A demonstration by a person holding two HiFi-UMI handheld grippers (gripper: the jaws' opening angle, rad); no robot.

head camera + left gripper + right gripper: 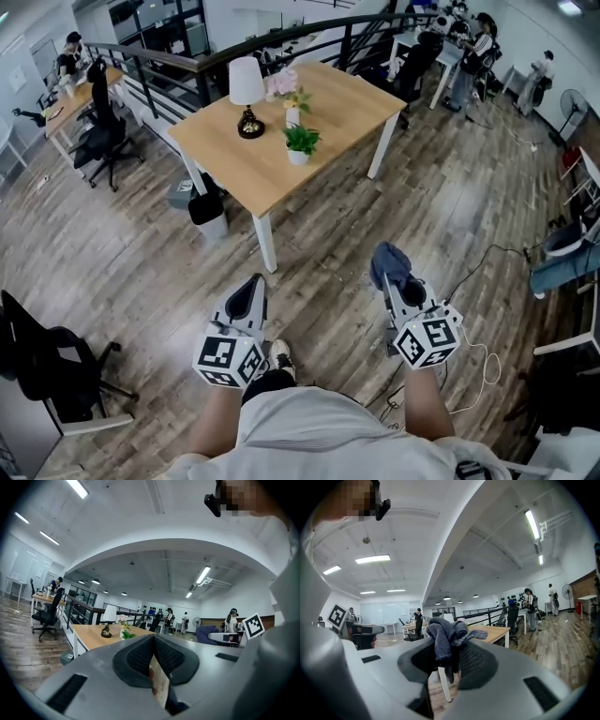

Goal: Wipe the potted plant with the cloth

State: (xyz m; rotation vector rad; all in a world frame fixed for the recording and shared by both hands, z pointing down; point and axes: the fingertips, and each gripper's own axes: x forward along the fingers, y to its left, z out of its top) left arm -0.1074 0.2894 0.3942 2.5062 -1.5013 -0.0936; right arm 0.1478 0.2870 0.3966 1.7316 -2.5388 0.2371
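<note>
The potted plant [301, 141], green leaves in a small white pot, stands on the near part of a wooden table [328, 98] well ahead of me; the left gripper view shows the plant [125, 633] just over the jaws. My right gripper [392, 281] is shut on a blue-grey cloth [388, 262], held low over the floor, far short of the table. In the right gripper view the cloth [445, 637] bunches out between the pads. My left gripper [255, 283] is beside it, shut with nothing in it [153, 637].
A white-shaded lamp [247, 94] and a vase of flowers [292, 98] share the table behind the plant. A bin [208, 211] sits by the table's left leg. A black office chair [47, 366] stands at my left, cables [483, 366] trail on the floor at my right, and a railing [187, 70] runs behind.
</note>
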